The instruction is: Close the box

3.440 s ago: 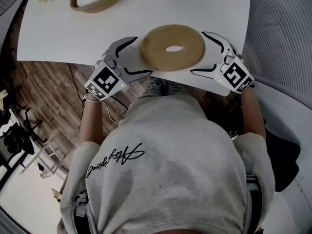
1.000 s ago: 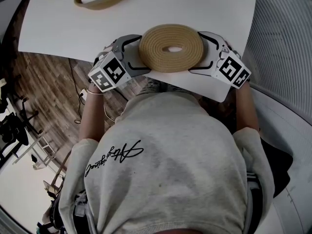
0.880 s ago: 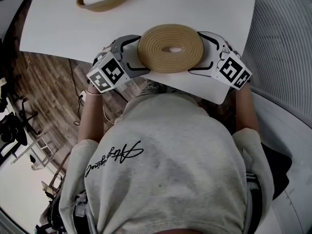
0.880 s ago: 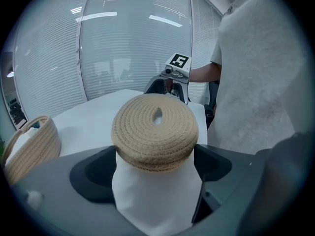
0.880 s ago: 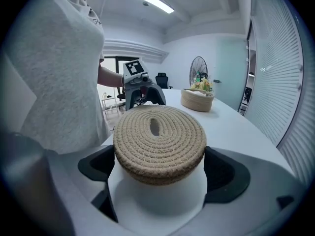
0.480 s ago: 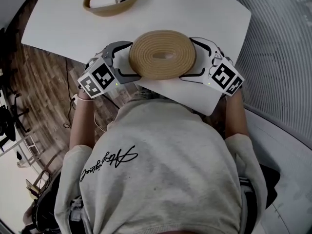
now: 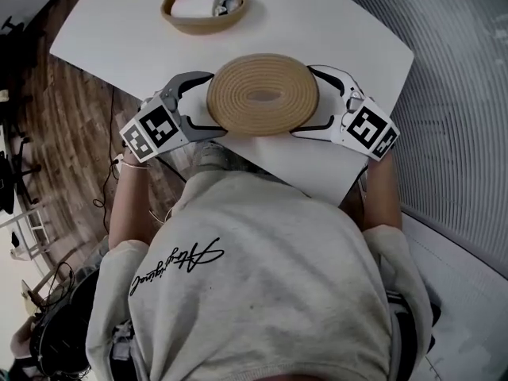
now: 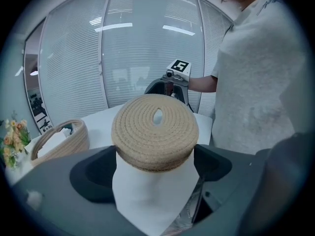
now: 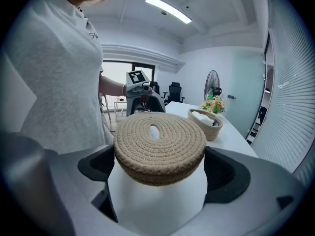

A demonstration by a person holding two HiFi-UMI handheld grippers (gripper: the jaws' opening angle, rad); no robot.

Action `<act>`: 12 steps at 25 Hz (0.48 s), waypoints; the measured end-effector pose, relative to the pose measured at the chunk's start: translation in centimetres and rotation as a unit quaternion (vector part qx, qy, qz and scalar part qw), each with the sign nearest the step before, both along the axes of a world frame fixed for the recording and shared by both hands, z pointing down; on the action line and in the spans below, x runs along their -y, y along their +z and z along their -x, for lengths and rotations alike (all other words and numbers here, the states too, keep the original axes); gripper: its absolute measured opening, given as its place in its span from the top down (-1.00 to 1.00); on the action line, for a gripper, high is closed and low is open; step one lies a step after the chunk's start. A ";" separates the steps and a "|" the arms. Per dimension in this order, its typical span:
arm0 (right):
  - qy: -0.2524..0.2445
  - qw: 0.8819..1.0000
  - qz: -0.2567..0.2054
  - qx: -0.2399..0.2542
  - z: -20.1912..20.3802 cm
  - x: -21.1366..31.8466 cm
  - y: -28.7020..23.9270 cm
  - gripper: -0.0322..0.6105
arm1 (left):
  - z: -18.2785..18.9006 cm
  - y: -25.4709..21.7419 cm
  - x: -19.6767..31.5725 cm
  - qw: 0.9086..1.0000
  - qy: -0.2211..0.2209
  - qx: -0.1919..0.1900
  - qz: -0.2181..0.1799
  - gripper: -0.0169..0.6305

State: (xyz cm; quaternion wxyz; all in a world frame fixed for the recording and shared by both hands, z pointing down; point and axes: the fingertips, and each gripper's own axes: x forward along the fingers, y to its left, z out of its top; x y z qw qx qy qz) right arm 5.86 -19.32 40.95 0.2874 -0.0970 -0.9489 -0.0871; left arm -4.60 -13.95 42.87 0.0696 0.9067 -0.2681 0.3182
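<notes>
We hold the woven lid (image 7: 263,94) off the table (image 7: 333,22), with the left gripper (image 7: 202,101) and right gripper (image 7: 315,100) each clamped on an opposite edge. The open basket (image 7: 204,28) sits well apart at the far end. The bite looks shallow to us: if either side eases or the two pull apart on the way over, the lid could tip and drop, or land askew on the rim.

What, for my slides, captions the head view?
The left gripper and right gripper hold a woven lid; open basket beyond.
</notes>
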 end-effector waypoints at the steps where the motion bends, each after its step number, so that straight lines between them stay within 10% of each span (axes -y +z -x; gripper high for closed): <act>1: -0.002 1.000 0.001 0.006 0.6 0.2 -0.3 -0.88 | 0.6 -0.2 0.2 1.000 -0.001 -0.003 0.000 -0.55; 12: 0.042 0.999 0.001 0.021 6.1 2.8 -1.6 -0.88 | 6.6 -1.3 4.0 0.998 0.045 -0.028 -0.023 -0.55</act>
